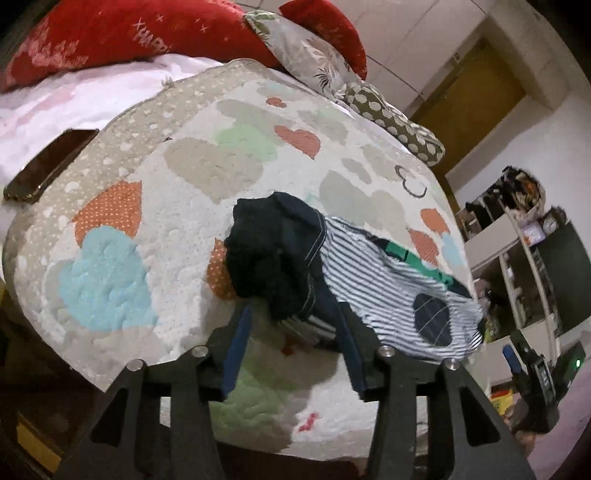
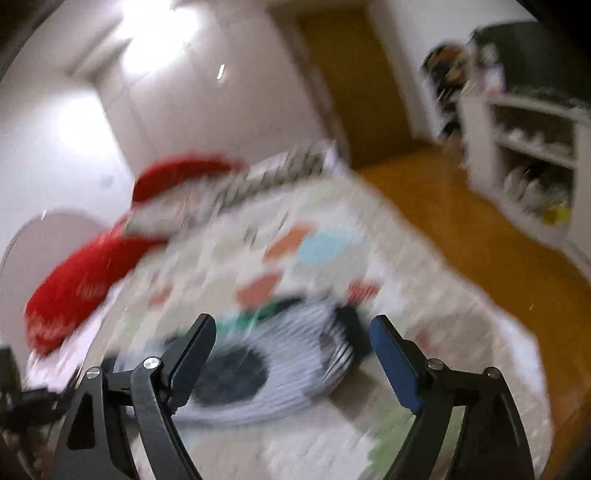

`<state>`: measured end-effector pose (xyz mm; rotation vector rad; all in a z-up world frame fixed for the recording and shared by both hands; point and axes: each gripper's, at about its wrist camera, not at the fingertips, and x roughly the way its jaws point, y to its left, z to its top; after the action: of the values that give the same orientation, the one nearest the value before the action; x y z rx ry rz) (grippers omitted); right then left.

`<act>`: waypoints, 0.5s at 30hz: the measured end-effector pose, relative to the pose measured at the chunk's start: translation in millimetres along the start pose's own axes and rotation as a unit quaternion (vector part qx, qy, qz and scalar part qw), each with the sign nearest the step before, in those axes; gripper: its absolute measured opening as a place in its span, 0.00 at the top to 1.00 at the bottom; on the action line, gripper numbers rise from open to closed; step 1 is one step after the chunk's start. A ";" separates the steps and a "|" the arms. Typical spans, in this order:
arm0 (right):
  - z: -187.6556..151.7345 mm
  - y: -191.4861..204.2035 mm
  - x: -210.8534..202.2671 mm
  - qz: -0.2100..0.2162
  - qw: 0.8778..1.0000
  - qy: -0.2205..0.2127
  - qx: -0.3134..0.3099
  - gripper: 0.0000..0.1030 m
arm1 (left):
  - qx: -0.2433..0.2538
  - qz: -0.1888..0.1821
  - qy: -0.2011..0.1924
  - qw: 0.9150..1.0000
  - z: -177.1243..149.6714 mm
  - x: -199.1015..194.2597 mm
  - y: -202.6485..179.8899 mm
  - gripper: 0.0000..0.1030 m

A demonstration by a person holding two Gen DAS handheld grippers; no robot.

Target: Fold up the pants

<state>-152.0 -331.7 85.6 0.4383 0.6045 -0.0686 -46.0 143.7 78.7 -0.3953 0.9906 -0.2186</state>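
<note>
Spreading wide, the left gripper (image 1: 291, 325) straddles the near edge of the bunched striped pants (image 1: 369, 284) without clamping them. The right gripper (image 2: 291, 347) gapes above the pants (image 2: 288, 347) on the heart-print quilt (image 1: 192, 206). Beyond, red pillows (image 1: 140, 33).

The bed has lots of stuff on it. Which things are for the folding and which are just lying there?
For the folding:
striped pants
left gripper
right gripper

Just lying there:
phone
red pillows
spotted cushion
heart quilt
</note>
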 end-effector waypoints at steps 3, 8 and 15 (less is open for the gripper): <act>-12.6 2.3 25.4 0.027 0.998 0.059 0.006 0.33 | -0.001 -0.016 0.023 1.000 -5.3 11.3 -0.8 0.53; -38.5 5.0 49.5 0.124 0.981 0.142 0.040 0.39 | -0.041 -0.099 0.091 0.990 -20.1 39.3 -4.1 0.53; -70.1 2.8 66.1 0.167 0.957 0.217 0.099 0.39 | -0.053 -0.099 0.111 0.987 -5.6 68.5 -21.5 0.53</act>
<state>-134.5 -295.7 -2.0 0.7543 0.9506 0.3002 -14.2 98.6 32.5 -0.5774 1.1849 -0.3978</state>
